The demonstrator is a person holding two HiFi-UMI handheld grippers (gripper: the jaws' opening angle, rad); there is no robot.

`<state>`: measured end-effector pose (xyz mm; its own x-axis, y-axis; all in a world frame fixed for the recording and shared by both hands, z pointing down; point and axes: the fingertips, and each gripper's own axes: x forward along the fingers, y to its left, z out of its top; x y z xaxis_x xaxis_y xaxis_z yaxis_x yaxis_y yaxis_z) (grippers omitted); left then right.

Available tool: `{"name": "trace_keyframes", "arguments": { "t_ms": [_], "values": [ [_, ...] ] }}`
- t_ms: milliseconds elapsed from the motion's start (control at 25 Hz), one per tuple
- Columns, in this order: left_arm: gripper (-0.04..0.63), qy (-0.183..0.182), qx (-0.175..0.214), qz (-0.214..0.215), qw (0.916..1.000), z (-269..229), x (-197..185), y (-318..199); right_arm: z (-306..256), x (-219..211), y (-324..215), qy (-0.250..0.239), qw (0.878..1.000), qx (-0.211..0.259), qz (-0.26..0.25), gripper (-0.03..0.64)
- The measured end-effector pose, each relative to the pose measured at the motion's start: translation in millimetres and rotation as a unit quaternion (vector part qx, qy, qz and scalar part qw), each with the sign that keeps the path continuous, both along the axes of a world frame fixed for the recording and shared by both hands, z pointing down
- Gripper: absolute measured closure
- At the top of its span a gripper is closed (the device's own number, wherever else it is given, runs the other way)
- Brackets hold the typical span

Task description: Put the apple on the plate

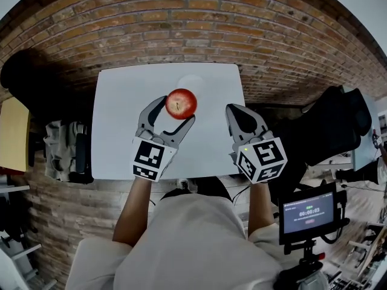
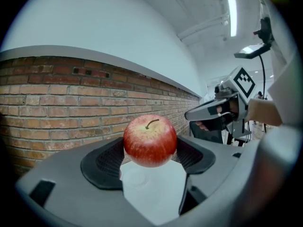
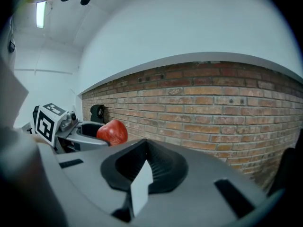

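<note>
The left gripper [image 1: 175, 112] was clamped on the round red apple with a short stem [image 1: 181, 103], holding it above the white rectangular table [image 1: 121, 113] at the centre of the head view. The carry looked half done. Next, it likely needed easing toward the pale white round plate [image 1: 191, 82], just above in frame, then releasing. The right gripper [image 1: 243, 121] hovered empty, jaws together. A red brick wall [image 1: 181, 29] filled the upper frame.
</note>
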<state>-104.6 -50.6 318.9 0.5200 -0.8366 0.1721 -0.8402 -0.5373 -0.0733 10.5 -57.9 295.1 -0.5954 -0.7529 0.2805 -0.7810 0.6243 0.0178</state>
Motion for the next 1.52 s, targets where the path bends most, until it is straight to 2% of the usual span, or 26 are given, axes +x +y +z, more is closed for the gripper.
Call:
{"name": "trace_keyframes", "arguments": {
  "t_ms": [160, 360, 640, 920, 1200, 1520],
  "values": [
    [0.244, 0.005, -0.013, -0.007, 0.9999, 10.1, -3.5, 0.9, 9.3, -3.2, 3.7, 0.002, 1.0, -0.011, -0.004, 0.614],
    [0.244, 0.008, -0.032, -0.007, 0.9994, 30.0, 2.8, -32.8, 24.8, 1.1, -31.3, 0.0, 1.0, -0.022, 0.002, 0.614],
    [0.244, 0.014, -0.048, -0.014, 0.9986, 38.6, -3.0, -41.5, 29.1, -0.9, -36.6, -0.007, 1.0, -0.027, 0.008, 0.614],
    [0.244, 0.018, -0.073, -0.01, 0.9971, 63.9, 16.5, -79.2, 57.6, 13.9, -70.6, -0.005, 0.998, -0.054, 0.008, 0.614],
    [0.244, 0.025, -0.086, -0.011, 0.9959, 77.3, 16.2, -96.9, 68.3, 9.4, -85.1, -0.003, 0.998, -0.068, 0.002, 0.614],
    [0.244, 0.017, -0.111, -0.023, 0.9934, 105.1, 10.9, -129.8, 95.5, 7.6, -113.3, -0.006, 0.995, -0.096, -0.003, 0.614]
  ]
}}
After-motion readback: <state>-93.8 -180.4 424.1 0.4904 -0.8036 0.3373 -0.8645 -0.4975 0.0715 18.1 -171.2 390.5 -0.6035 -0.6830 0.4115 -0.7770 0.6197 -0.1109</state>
